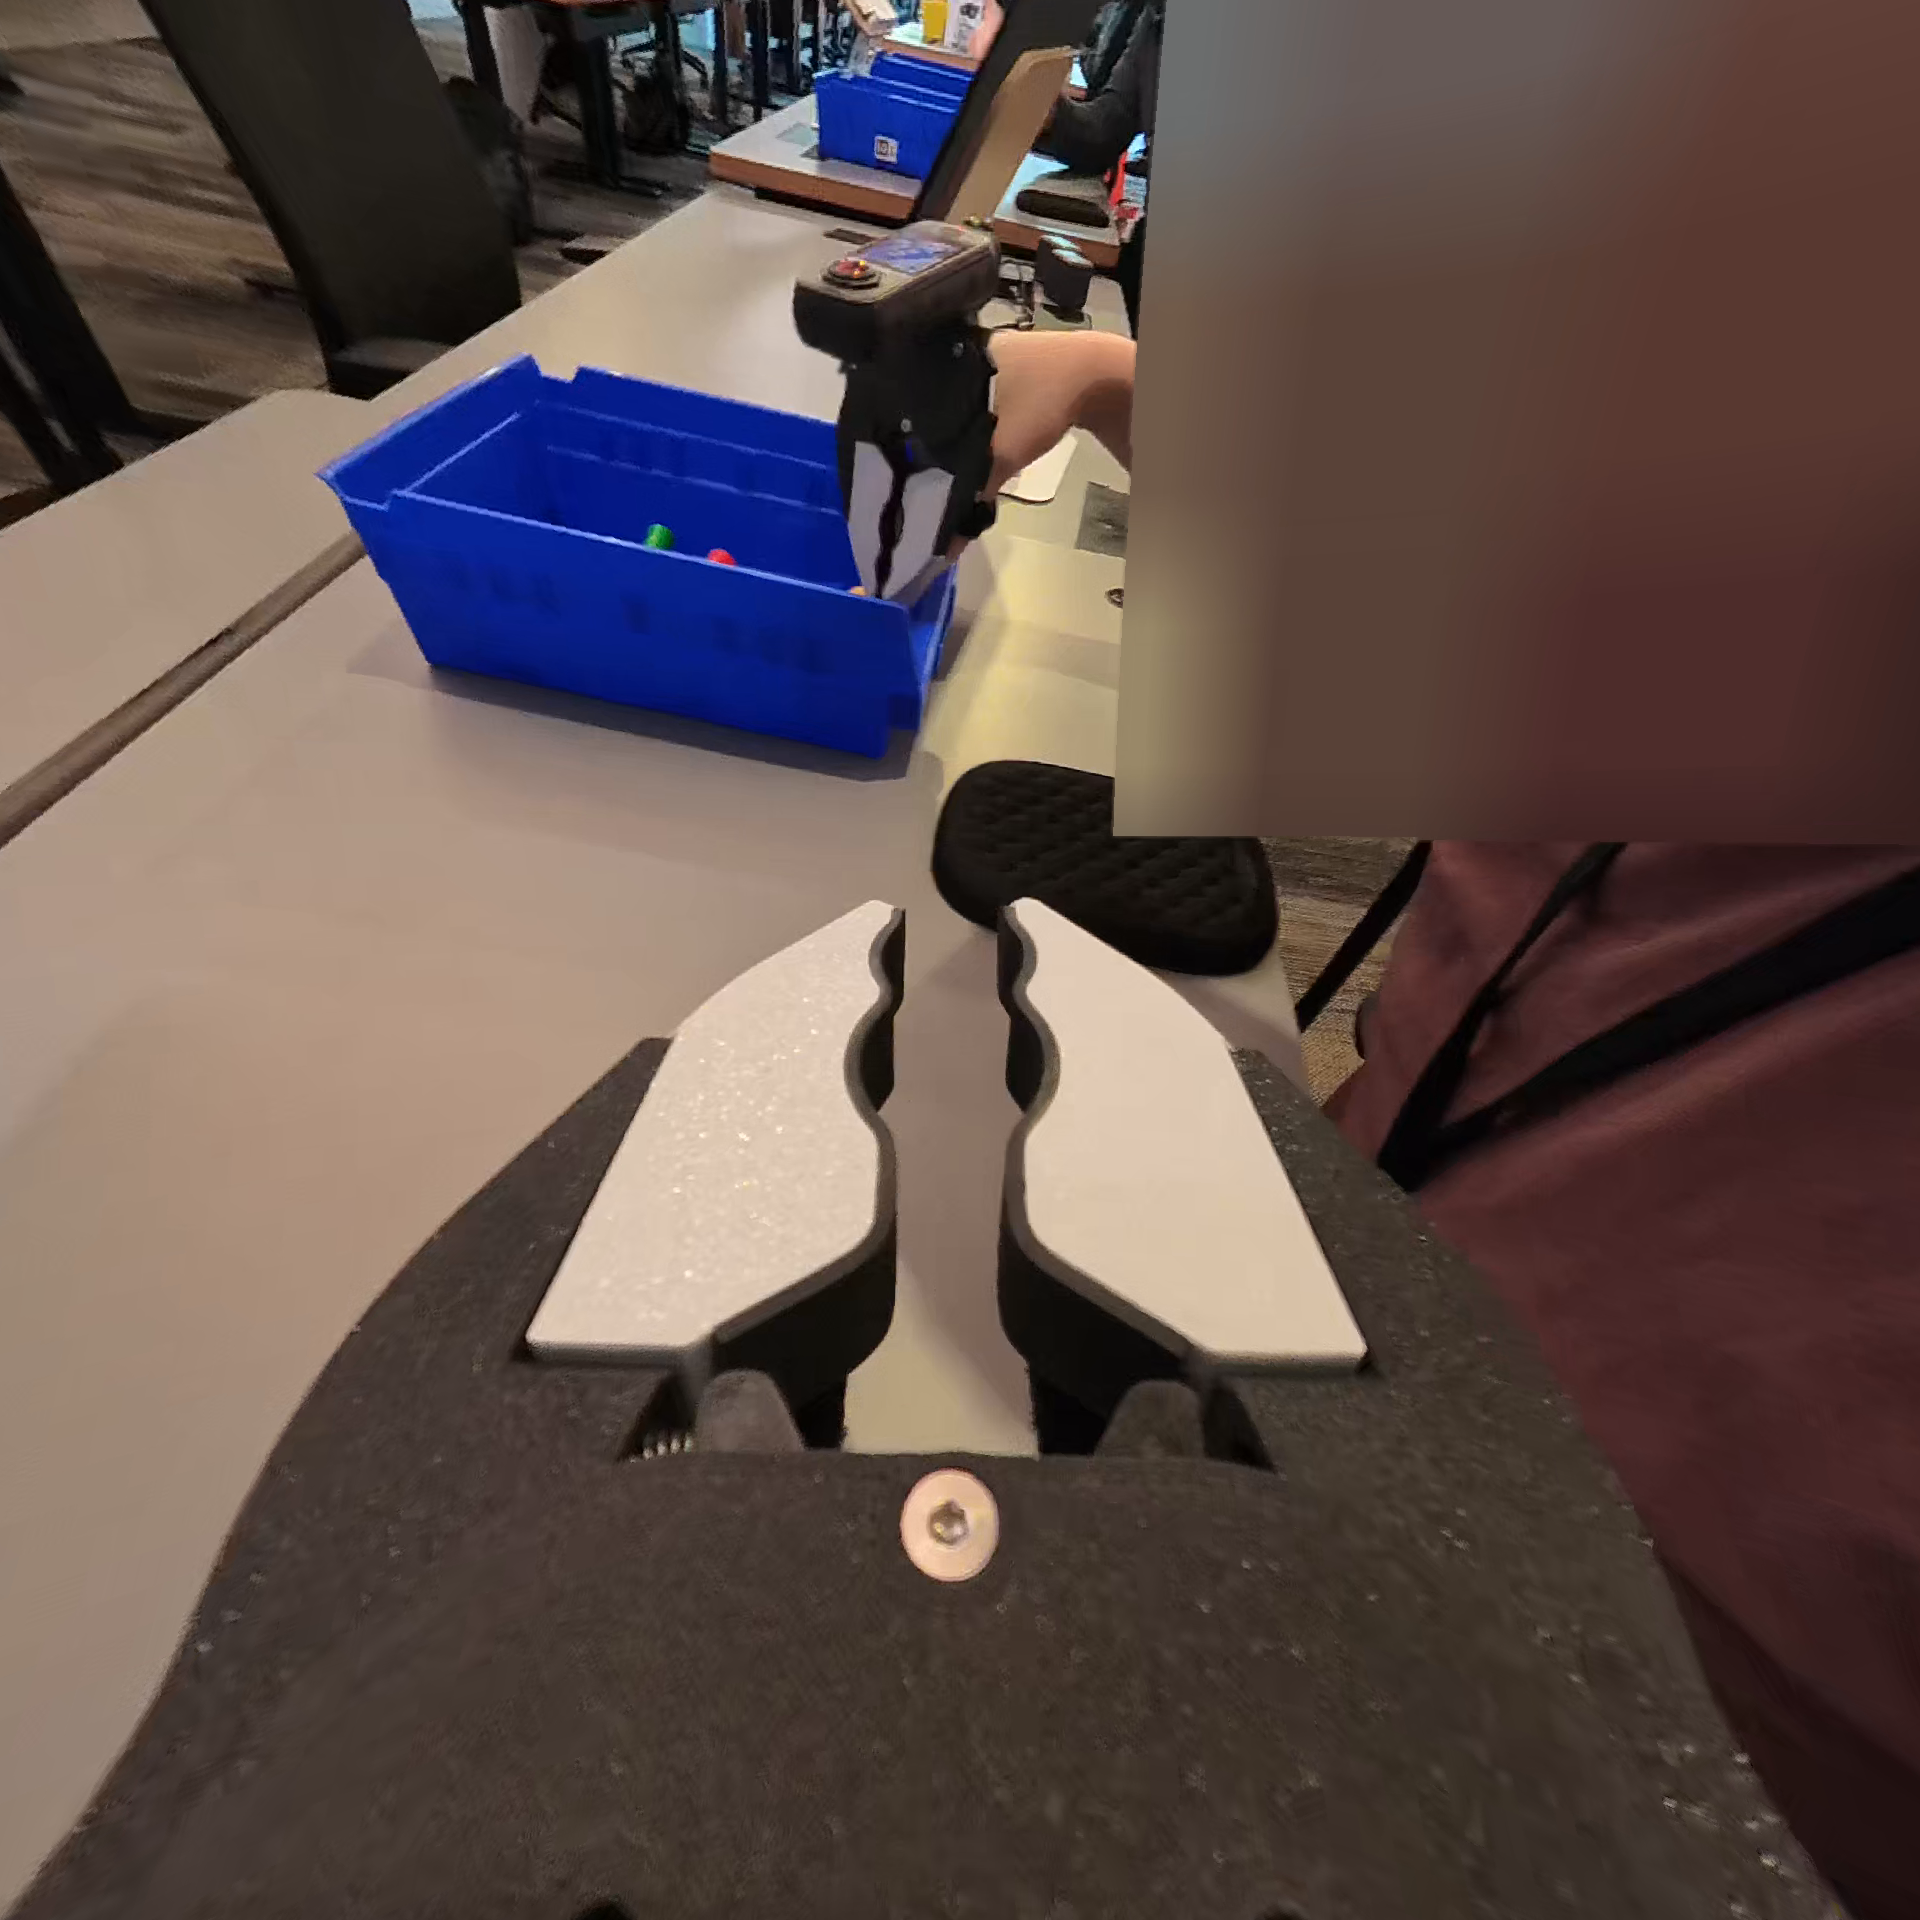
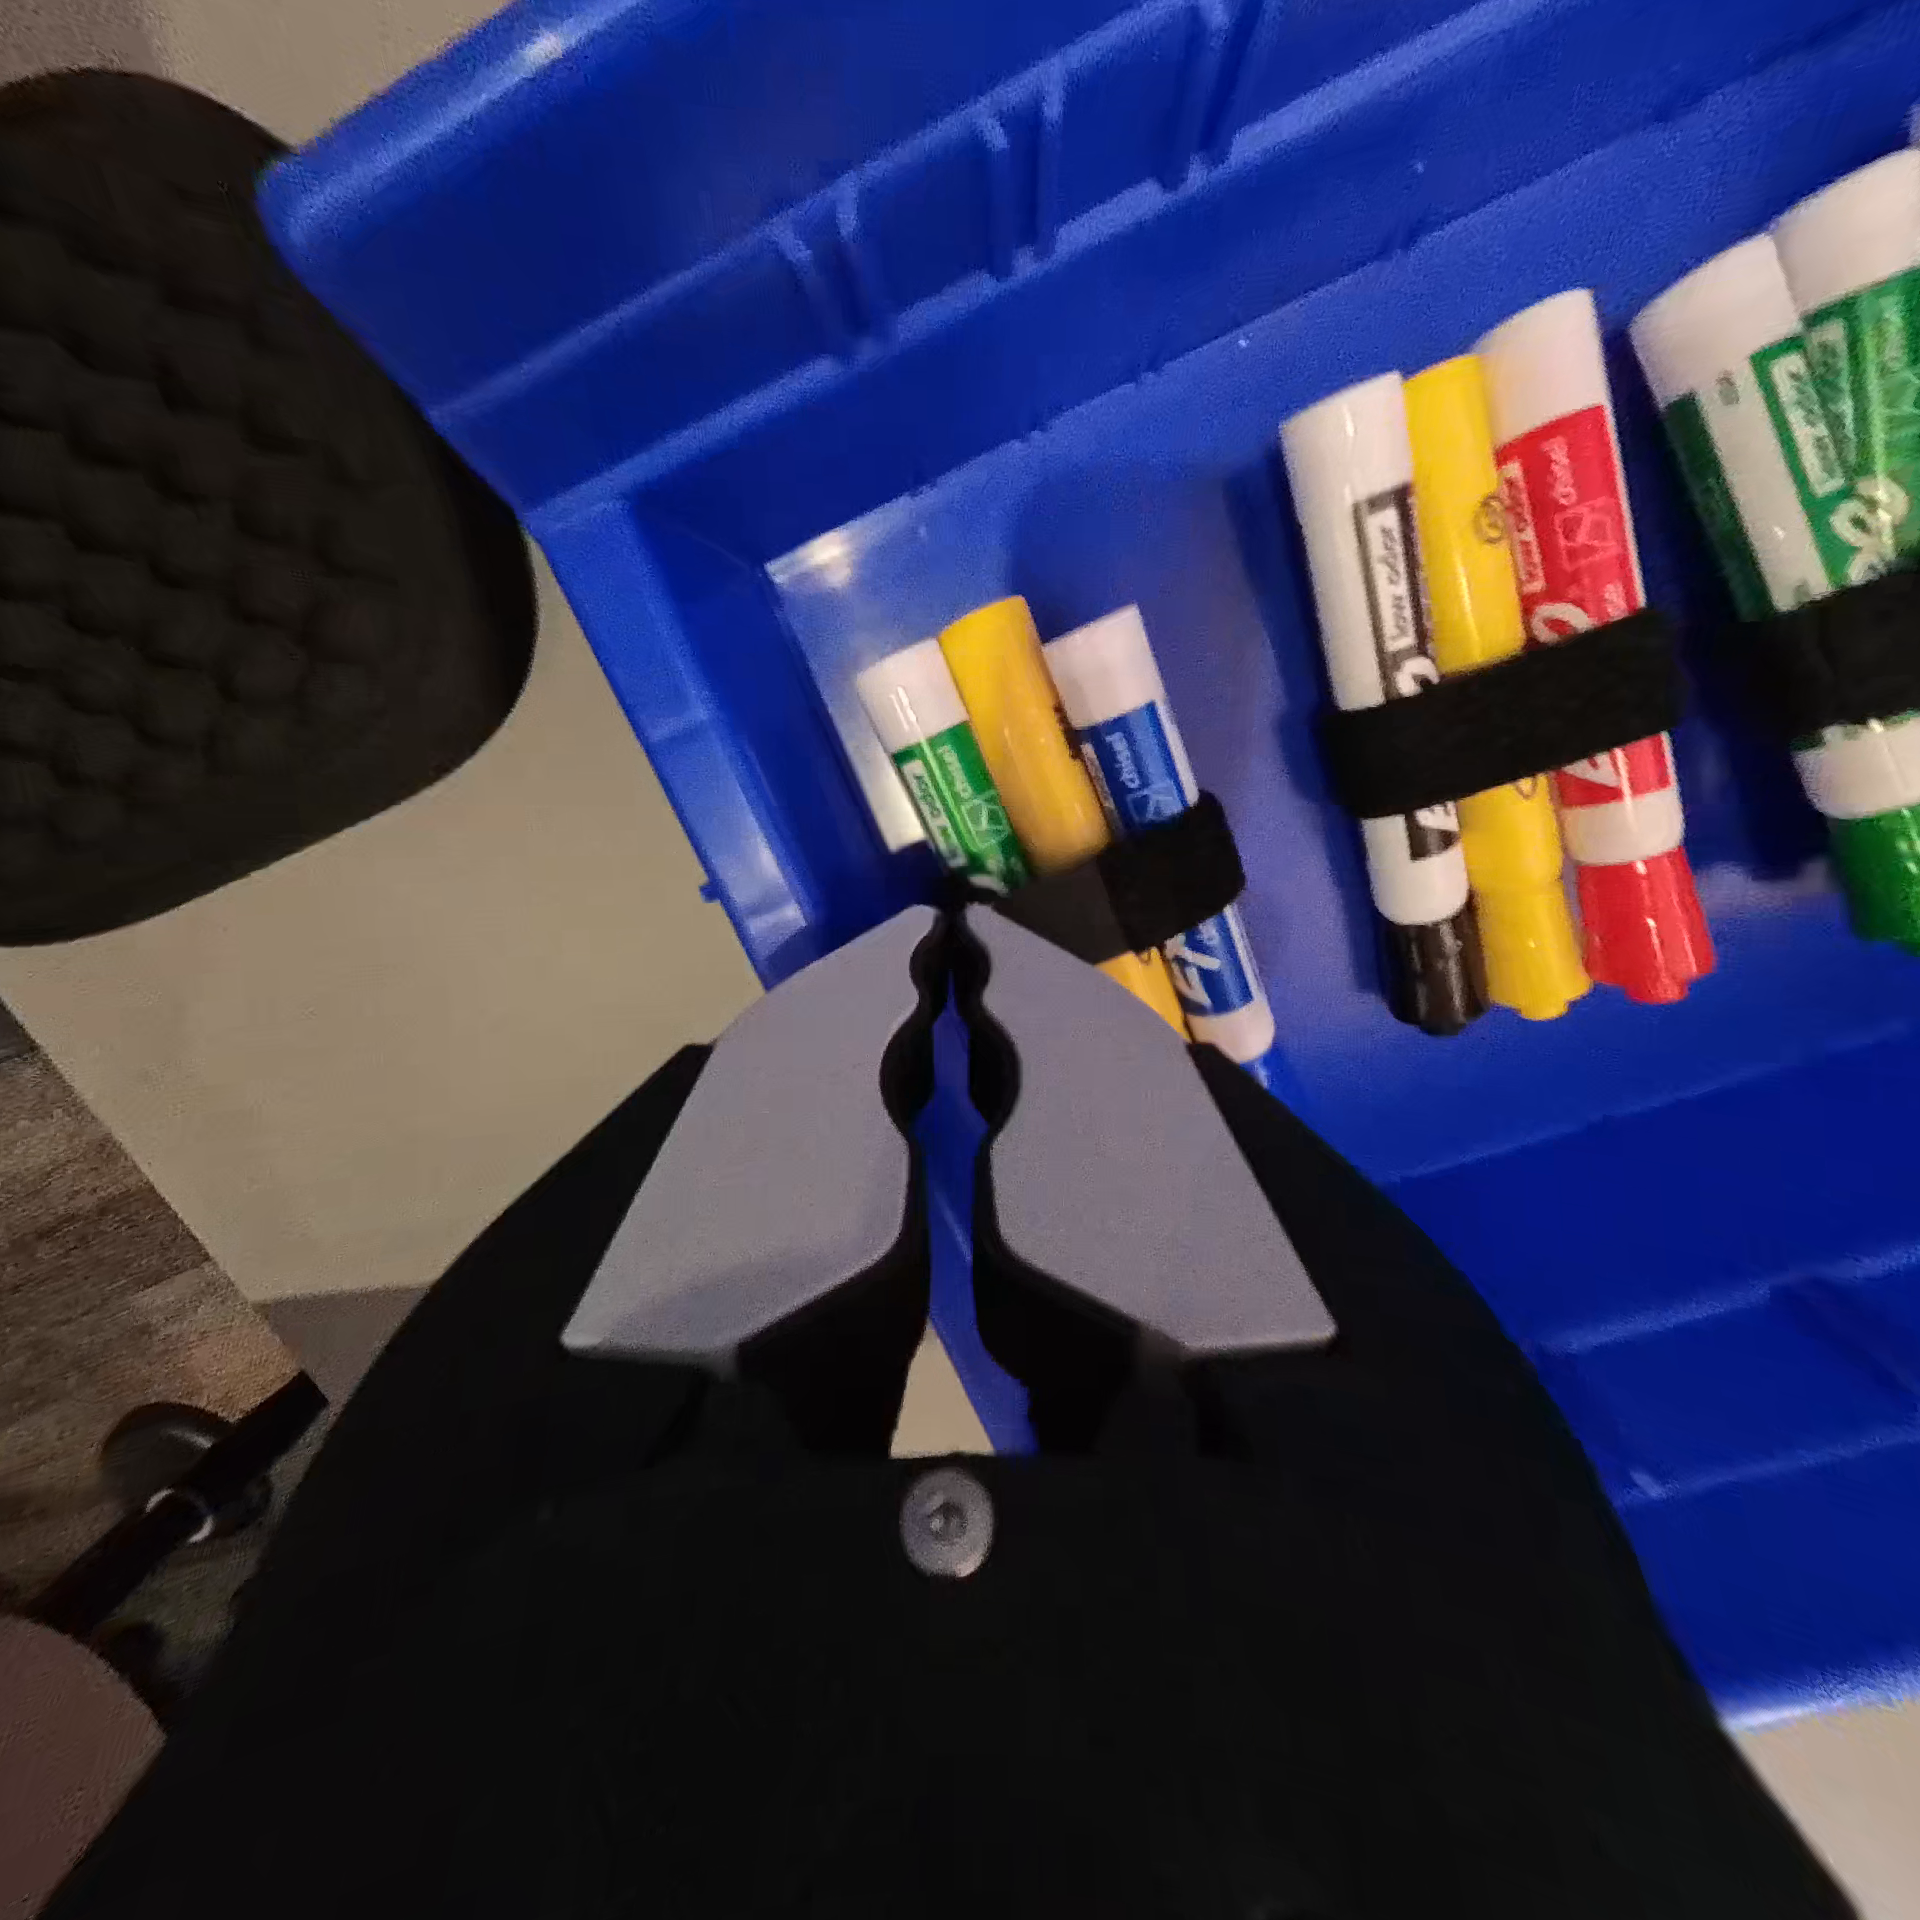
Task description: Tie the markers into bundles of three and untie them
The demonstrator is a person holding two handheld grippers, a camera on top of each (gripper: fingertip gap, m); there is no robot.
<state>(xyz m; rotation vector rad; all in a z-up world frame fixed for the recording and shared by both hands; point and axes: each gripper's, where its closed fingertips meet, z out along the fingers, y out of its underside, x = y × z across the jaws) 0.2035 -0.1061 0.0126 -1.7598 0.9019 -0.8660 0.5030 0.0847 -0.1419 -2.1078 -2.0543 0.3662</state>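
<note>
A blue bin (image 2: 935, 260) holds three strapped bundles of markers. My right gripper (image 2: 951, 920) reaches into the bin. Its tips are shut on the loose end of the black strap (image 2: 1164, 868) around the green, yellow and blue bundle (image 2: 1023, 748). A black, yellow and red bundle (image 2: 1475, 665) lies to the right, then a green bundle (image 2: 1829, 499) at the frame edge. My left gripper (image 1: 953, 920) is open by a narrow gap and empty, low over the grey table (image 1: 416, 987), short of the bin (image 1: 644, 613). The right gripper (image 1: 904, 530) also shows there, dipping into the bin.
A black padded chair armrest (image 1: 1101, 862) sits at the table's near edge, also in the right wrist view (image 2: 208, 499). A person's torso in a maroon shirt (image 1: 1662, 1351) fills the right side. More blue bins (image 1: 894, 114) and chairs stand far behind.
</note>
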